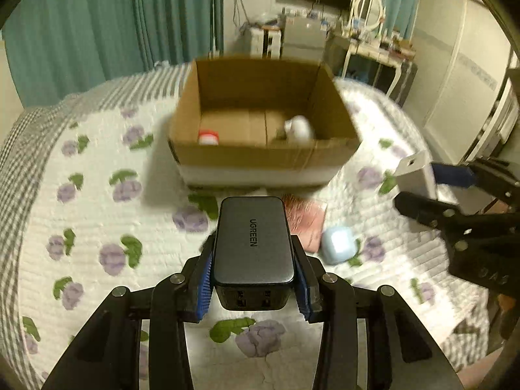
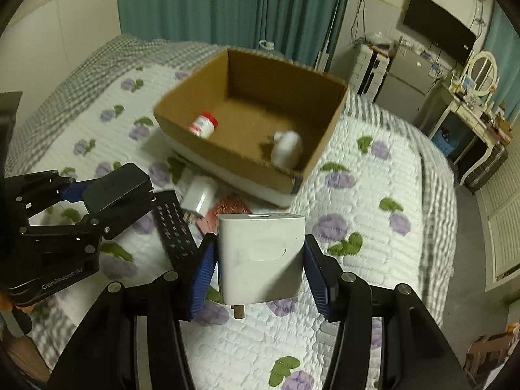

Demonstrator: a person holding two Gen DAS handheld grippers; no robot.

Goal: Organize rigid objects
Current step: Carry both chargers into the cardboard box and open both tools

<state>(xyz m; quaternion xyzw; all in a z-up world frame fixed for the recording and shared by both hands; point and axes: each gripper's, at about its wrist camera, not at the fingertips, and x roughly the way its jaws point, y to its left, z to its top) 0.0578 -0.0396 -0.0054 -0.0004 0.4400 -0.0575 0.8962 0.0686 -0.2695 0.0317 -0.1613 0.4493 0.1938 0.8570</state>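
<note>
Clamped between the blue pads of the left gripper (image 1: 253, 279) is a dark grey UGREEN charger (image 1: 253, 243), a rounded block with ports on its near face, held above the floral quilt (image 1: 97, 214). Beyond it sits an open cardboard box (image 1: 260, 159), and inside lie a red-capped bottle (image 2: 204, 125) and a blurred white object (image 2: 286, 149). On the quilt in front of the box lie a black remote (image 2: 174, 227), a pinkish card (image 1: 305, 217), a white plug (image 2: 199, 195) and a pale blue case (image 1: 338, 243). The right gripper (image 2: 260, 269) pinches a white square adapter (image 2: 260, 256), prong toward the camera, also held over the quilt, short of the box.
</note>
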